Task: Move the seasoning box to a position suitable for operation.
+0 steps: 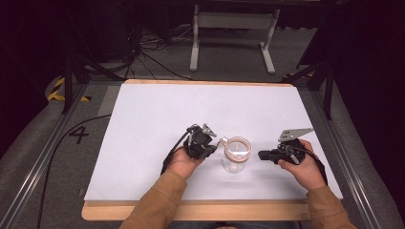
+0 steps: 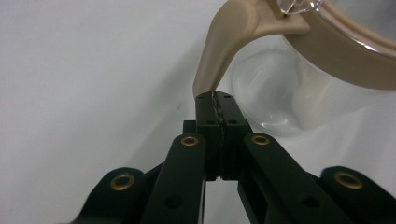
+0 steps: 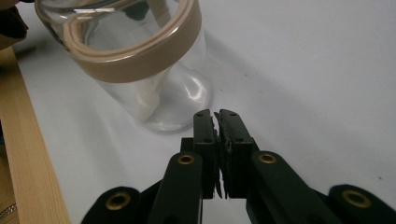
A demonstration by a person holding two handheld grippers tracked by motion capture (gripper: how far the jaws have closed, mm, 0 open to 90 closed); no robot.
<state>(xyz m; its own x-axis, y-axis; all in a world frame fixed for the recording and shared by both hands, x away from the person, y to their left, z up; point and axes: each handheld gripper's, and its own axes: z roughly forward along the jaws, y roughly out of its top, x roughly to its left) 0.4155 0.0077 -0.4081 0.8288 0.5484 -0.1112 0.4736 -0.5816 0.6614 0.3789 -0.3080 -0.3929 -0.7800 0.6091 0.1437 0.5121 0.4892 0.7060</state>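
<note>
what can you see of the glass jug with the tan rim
The clear glass jug with a tan plastic-looking rim band and curved tan handle stands upright and looks empty, its mouth open, on the white table sheet near the front edge. Its handle points toward the left tongs, whose shut tips meet the handle's lower end. The right tongs sit close by, apart from it.

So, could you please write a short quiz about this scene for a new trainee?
1. True or false: the clear glass jug with the tan plastic collar stands upright on the white table sheet.
2. Which gripper has its tip at the jug's tan handle? A) left gripper B) right gripper
3. Fill in: the fingers of the right gripper are ____.

Key: 1 true; 2 A; 3 shut, holding nothing, just beside the jug.
</note>
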